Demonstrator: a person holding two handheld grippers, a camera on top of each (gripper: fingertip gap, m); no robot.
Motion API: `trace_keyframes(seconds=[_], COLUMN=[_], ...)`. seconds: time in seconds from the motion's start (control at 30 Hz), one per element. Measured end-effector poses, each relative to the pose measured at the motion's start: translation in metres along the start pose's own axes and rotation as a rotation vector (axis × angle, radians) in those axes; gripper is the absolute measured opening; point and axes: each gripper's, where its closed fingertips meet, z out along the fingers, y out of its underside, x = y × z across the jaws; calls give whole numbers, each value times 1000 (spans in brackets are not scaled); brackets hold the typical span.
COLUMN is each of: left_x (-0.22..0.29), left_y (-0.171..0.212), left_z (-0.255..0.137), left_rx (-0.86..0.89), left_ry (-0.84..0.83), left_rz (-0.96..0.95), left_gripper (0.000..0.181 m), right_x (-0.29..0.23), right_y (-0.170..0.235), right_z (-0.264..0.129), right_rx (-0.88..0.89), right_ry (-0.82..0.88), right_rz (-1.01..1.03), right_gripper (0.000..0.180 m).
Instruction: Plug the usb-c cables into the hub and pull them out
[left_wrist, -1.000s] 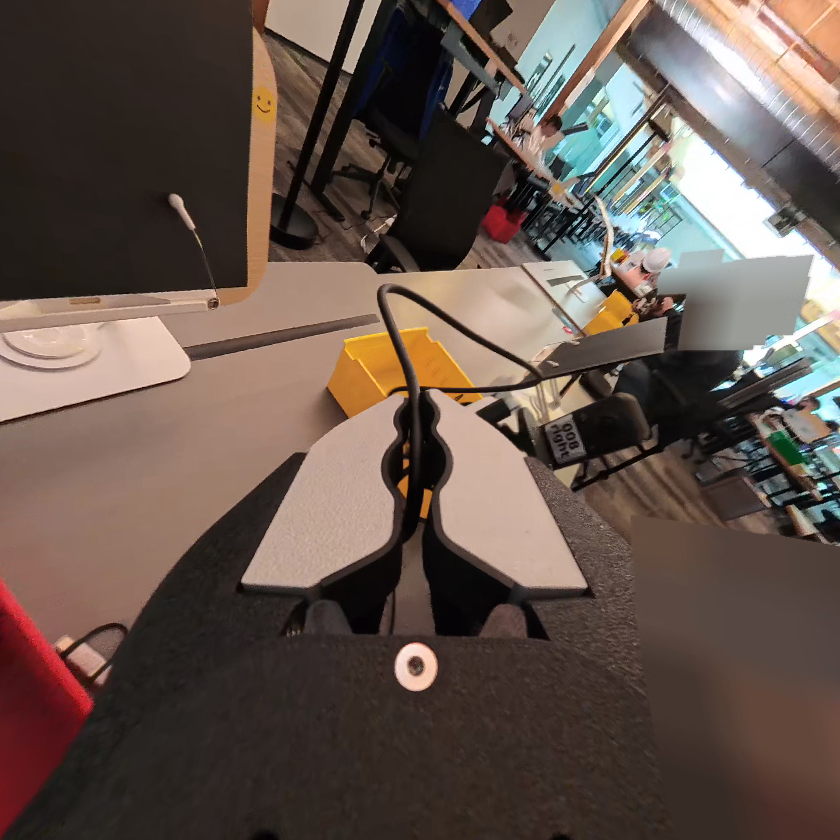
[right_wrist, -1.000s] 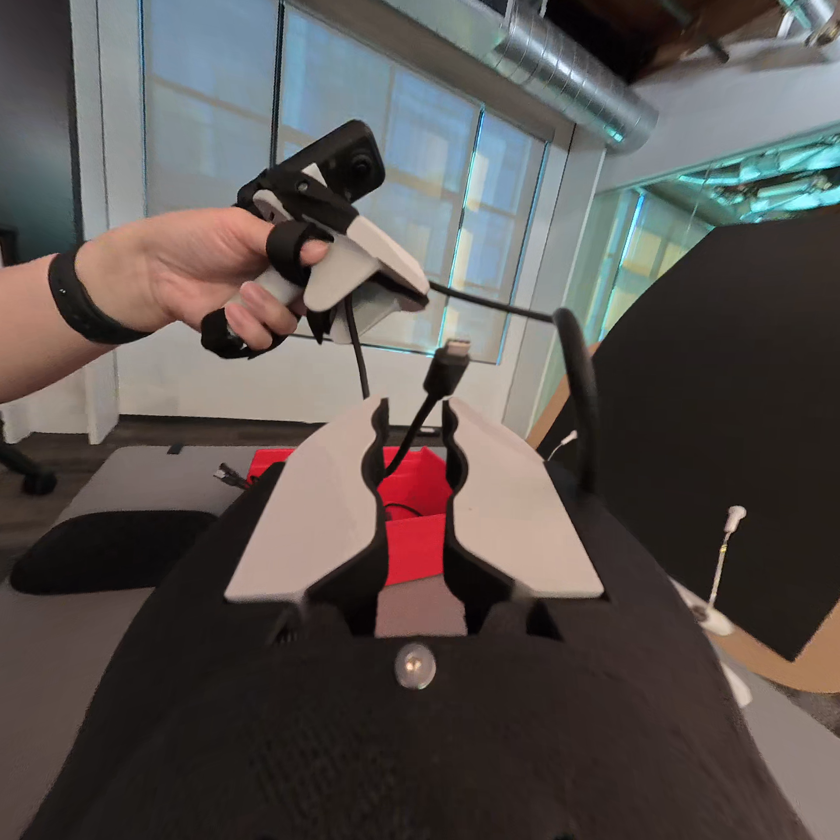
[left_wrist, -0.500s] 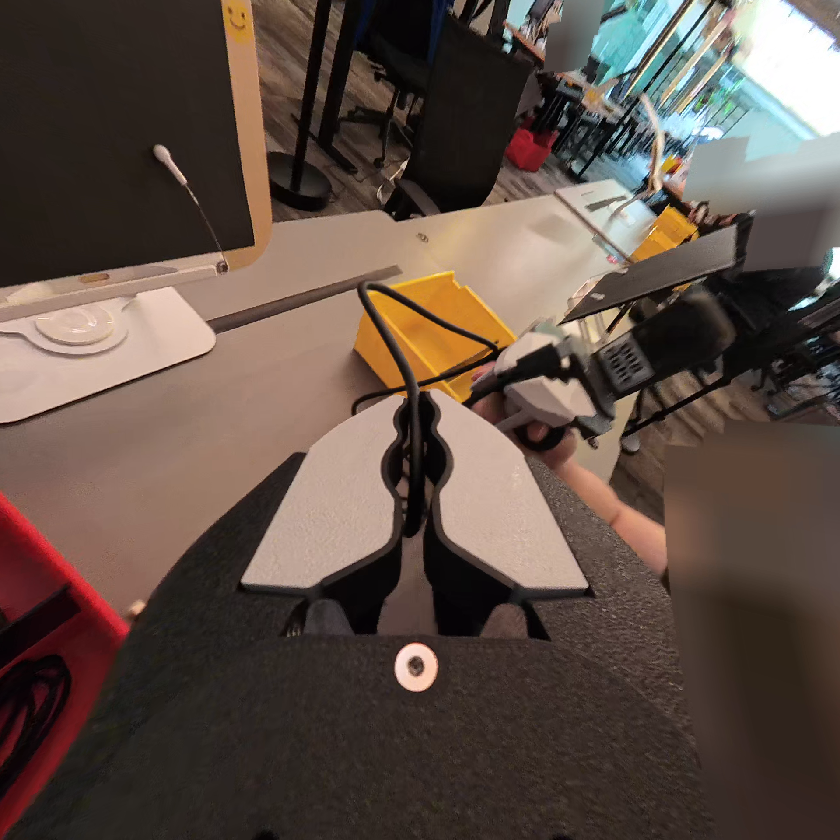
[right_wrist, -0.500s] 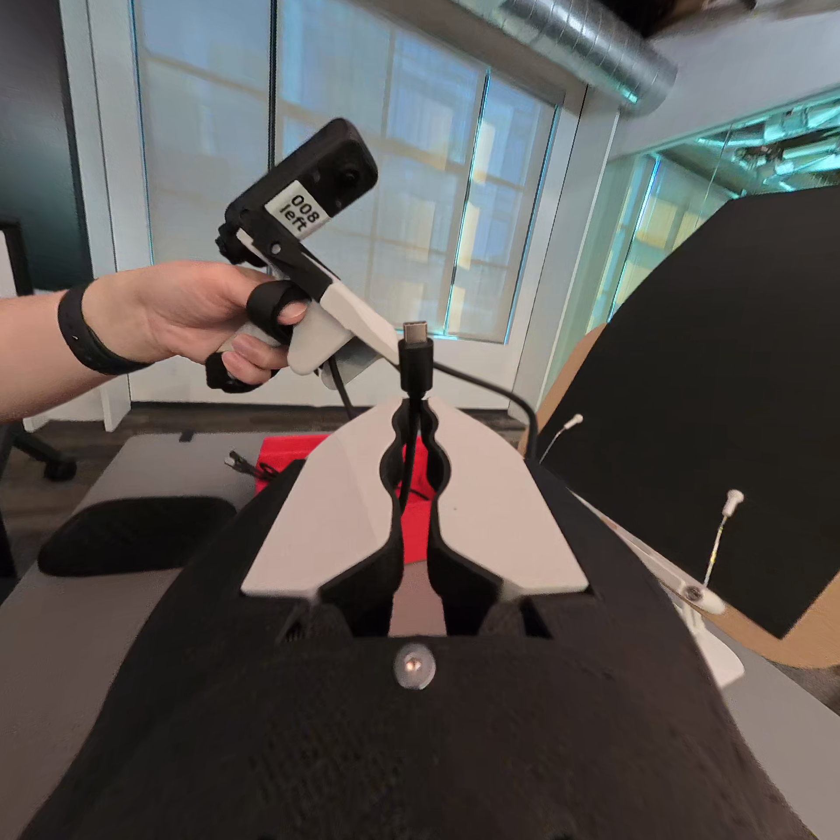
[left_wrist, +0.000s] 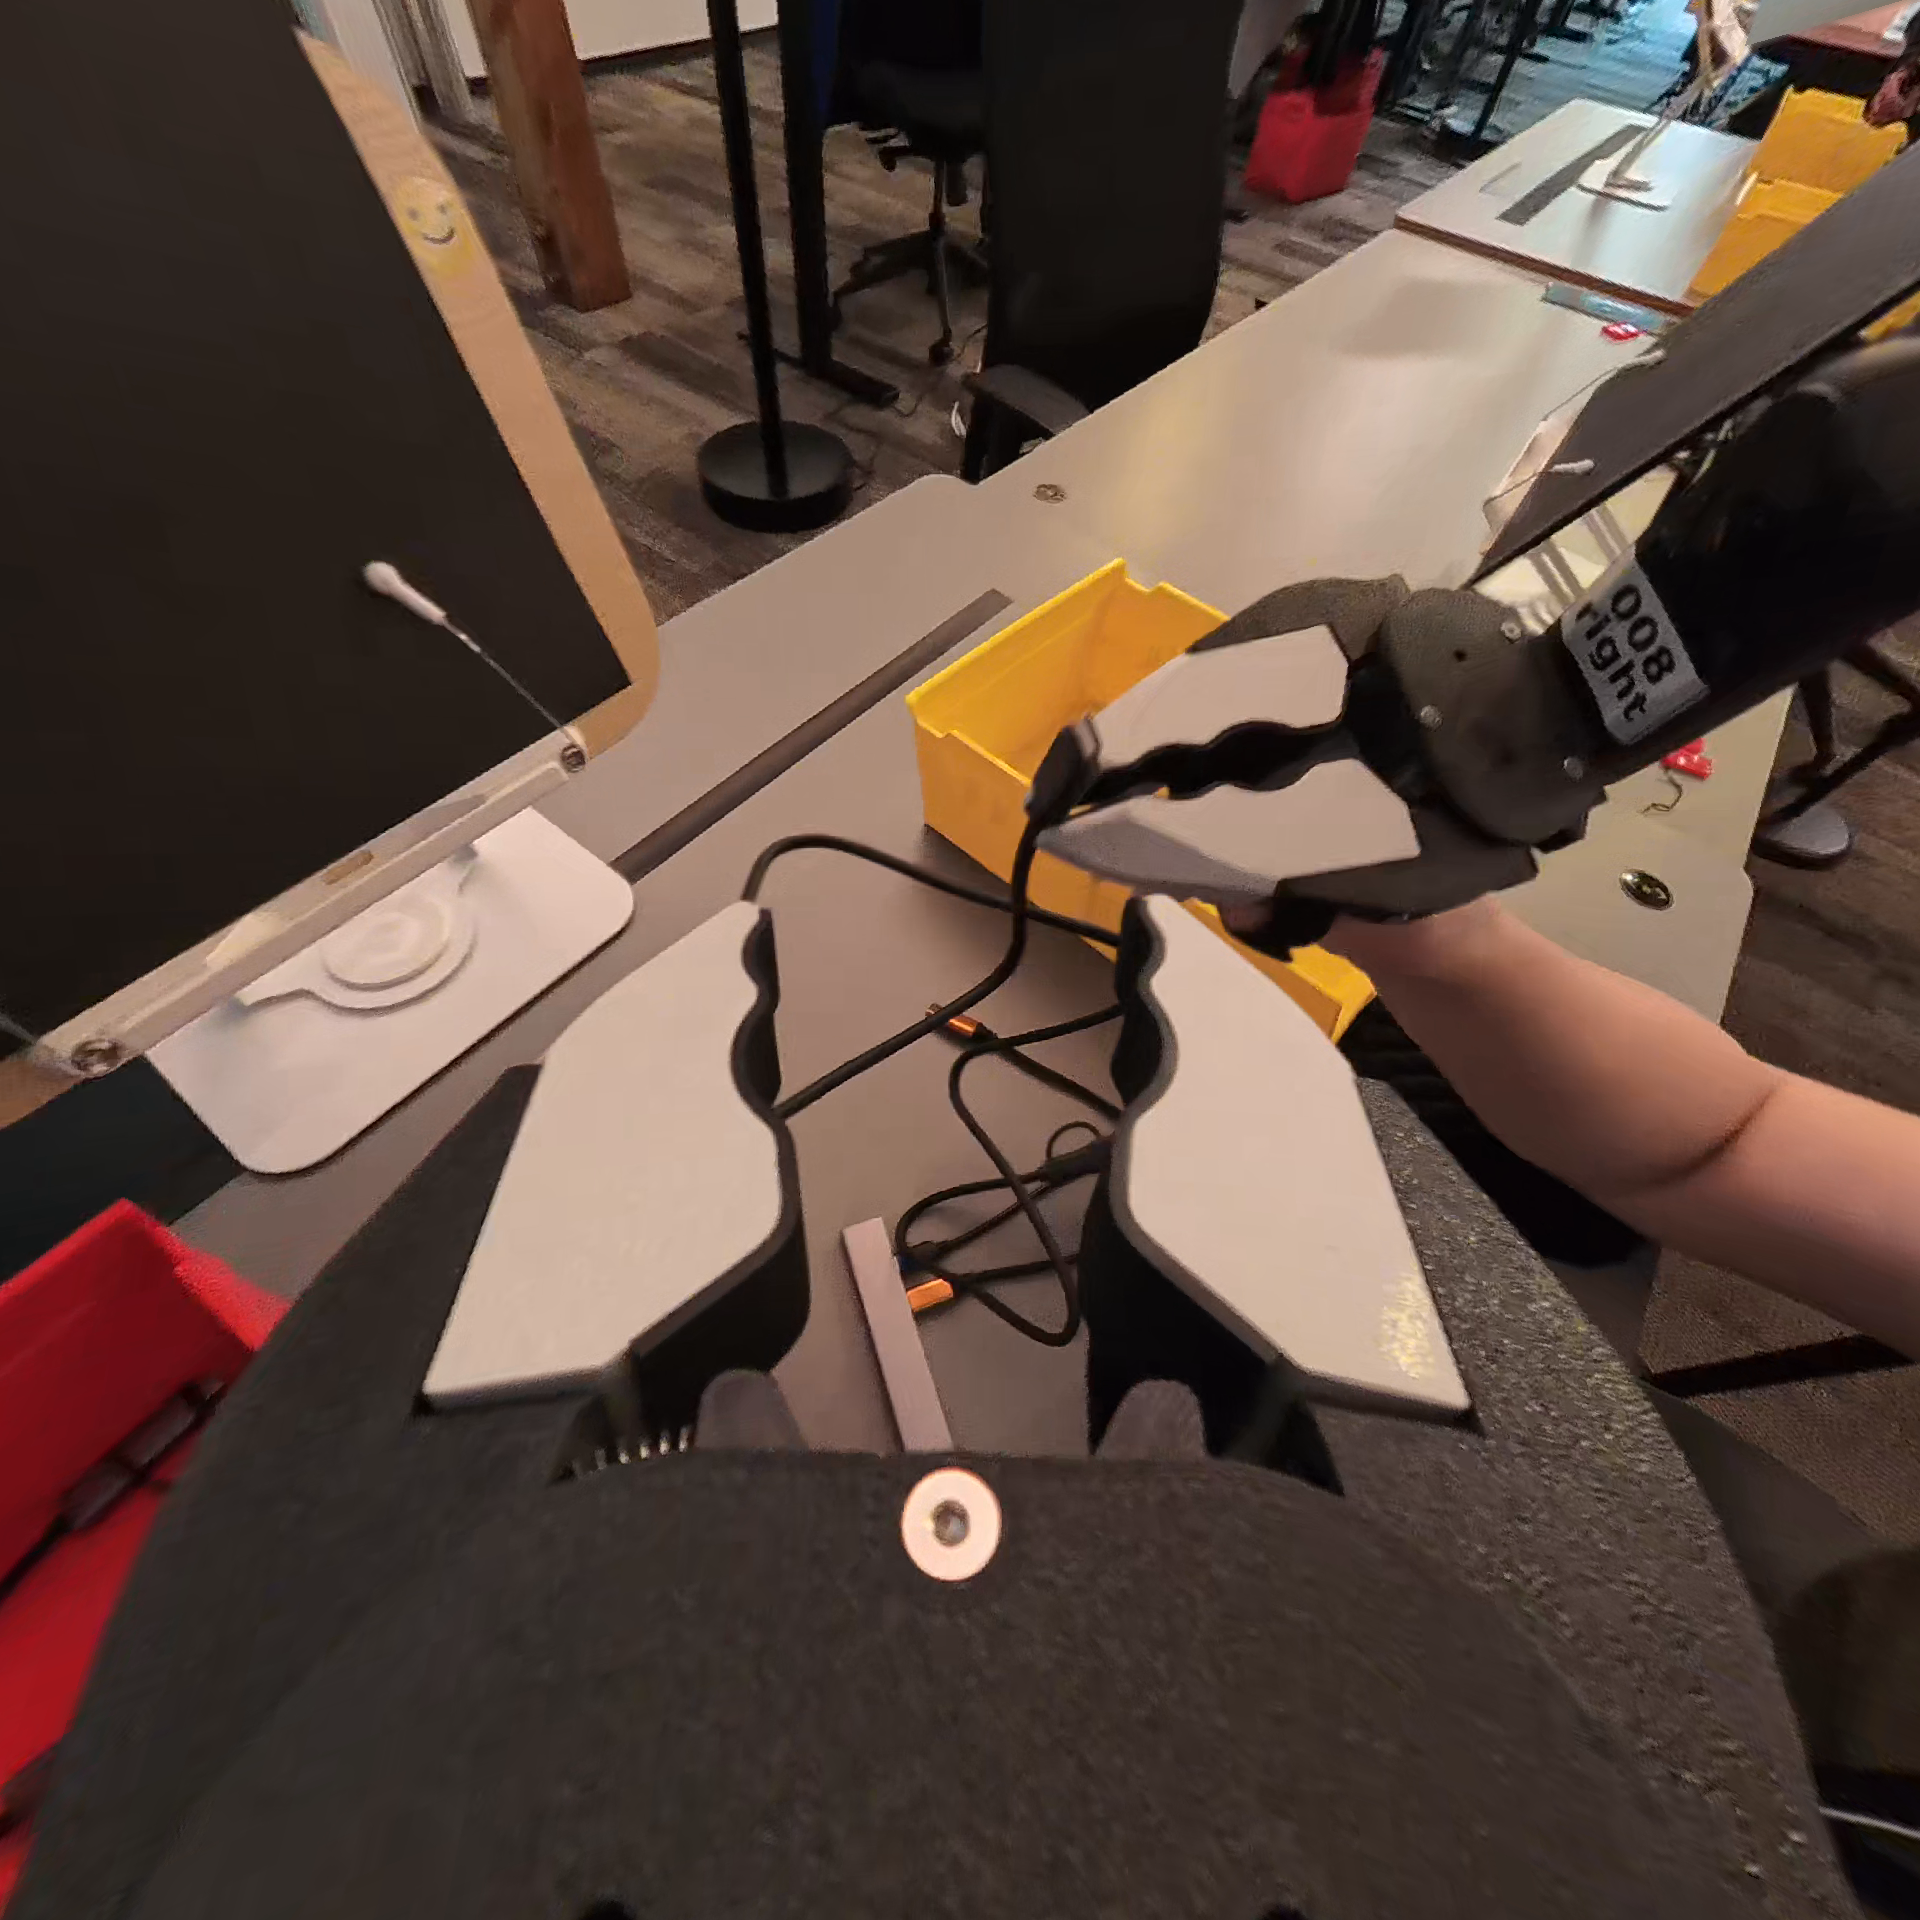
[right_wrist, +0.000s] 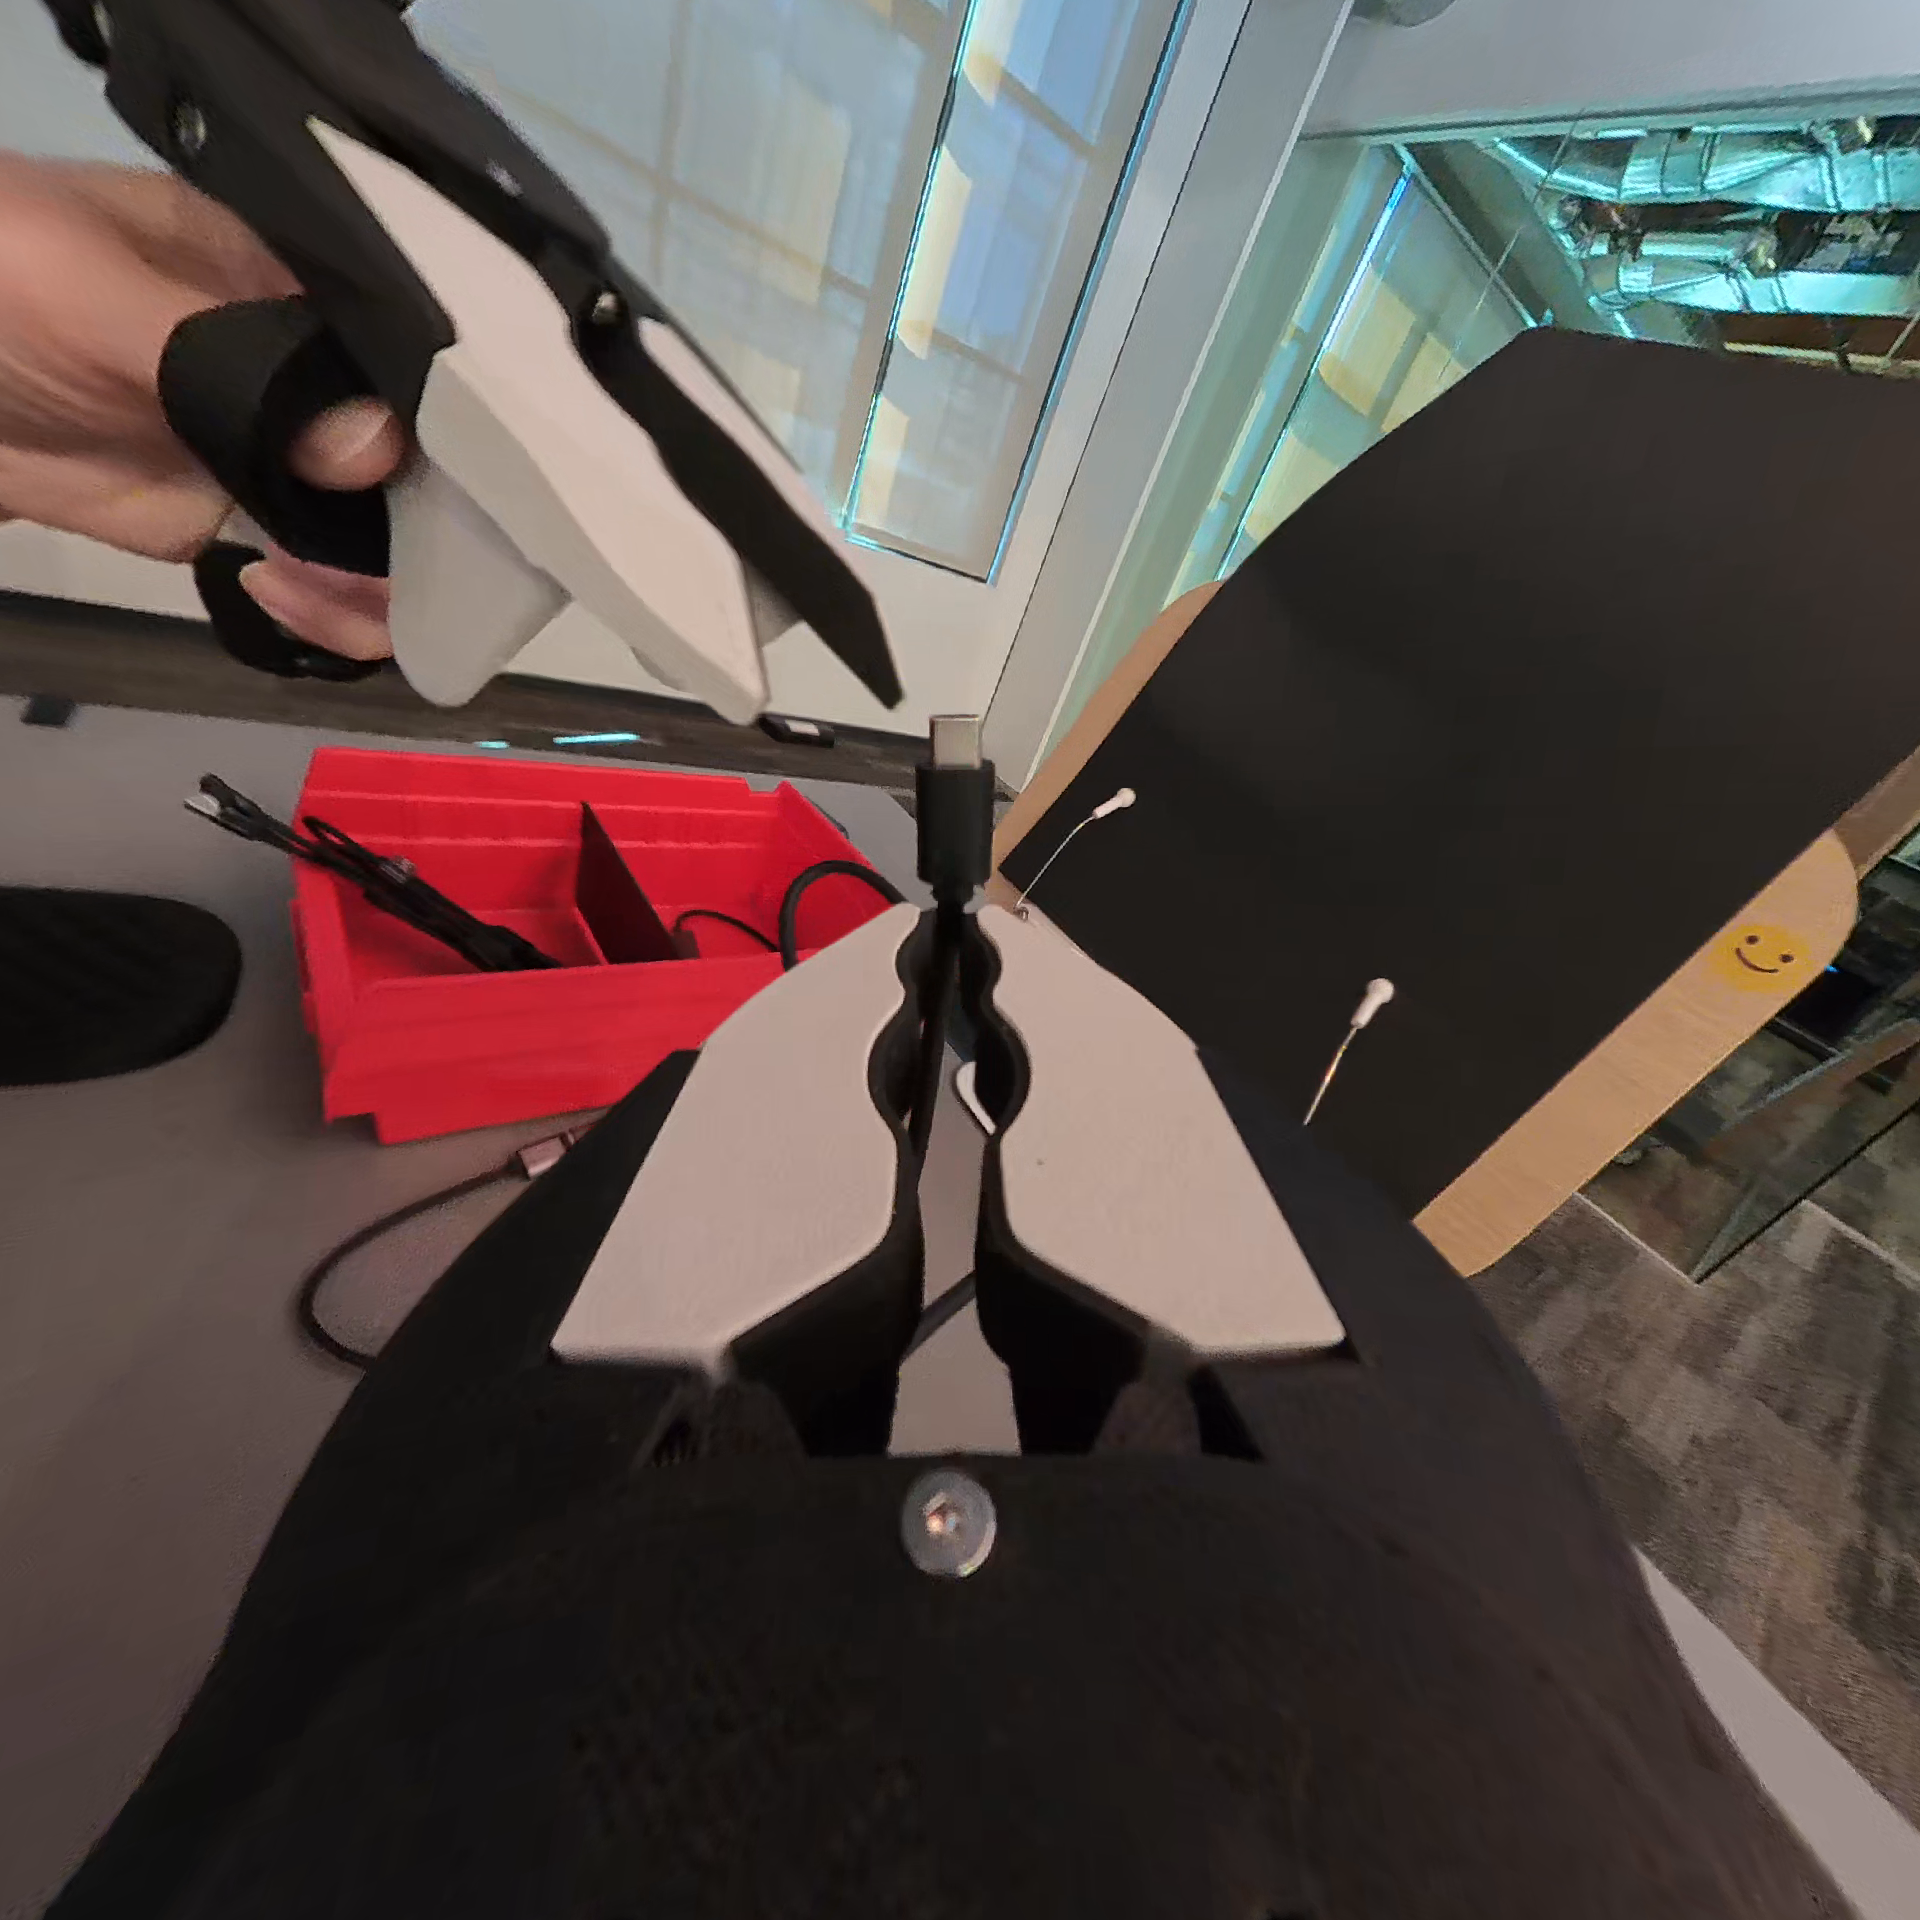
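Note:
My right gripper (right_wrist: 951, 914) is shut on a black USB-C cable just below its plug (right_wrist: 954, 800), which sticks out past the fingertips. In the left wrist view the right gripper (left_wrist: 1060, 784) hangs over the yellow bin (left_wrist: 1023, 696), with the cable (left_wrist: 997, 966) drooping to the table. My left gripper (left_wrist: 945, 914) is open and empty above the table; it also shows in the right wrist view (right_wrist: 821, 696) at upper left. Between its fingers lie a slim grey hub (left_wrist: 899, 1340), an orange-tipped plug (left_wrist: 928, 1296) against its side, and loose black cables (left_wrist: 997, 1174).
A red bin (right_wrist: 499, 1029) with several cables stands on the grey table (left_wrist: 790, 665), showing at lower left in the left wrist view (left_wrist: 83, 1340). A black board (left_wrist: 208, 499) on a white stand (left_wrist: 416, 997) is at the left. Another cable (right_wrist: 416, 1226) lies in front of the red bin. Tip to tip, the grippers are about 5 centimetres apart.
My left gripper has opened, let go of the black cable and tilted down toward the table. My right gripper stays shut on the plug end and is now closer to the left one.

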Motion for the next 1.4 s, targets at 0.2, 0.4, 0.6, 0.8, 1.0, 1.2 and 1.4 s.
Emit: trace_keyframes(seconds=[0.2, 0.4, 0.6, 0.8, 1.0, 1.2, 1.4], left_x=[7, 14, -5, 32, 63, 71, 78], left_y=[6, 7, -33, -50, -38, -26, -18], left_z=[32, 39, 24, 21, 24, 17, -2], left_rx=[-112, -146, 53, 131, 177, 186, 152], left_ry=[-4, 106, 73, 268, 303, 425, 580], left_rz=[19, -70, -141, -336, -318, -442, -538], left_gripper=[54, 7, 6, 6, 6, 6, 6], right_x=[-8, -2, -47, -82, -7, 14, -27], right_y=[4, 2, -55, -6, -22, -41, -65], right_z=[3, 3, -13, 39, -5, -35, -53], right_rx=[-51, -13, 310, 239, 539, 693, 776], right_ry=[-5, 39, -68, -153, 122, 156, -71], right_rz=[-107, -150, -64, 476, 516, 365, -27], right_gripper=[4, 5, 3, 30, 33, 33, 39])
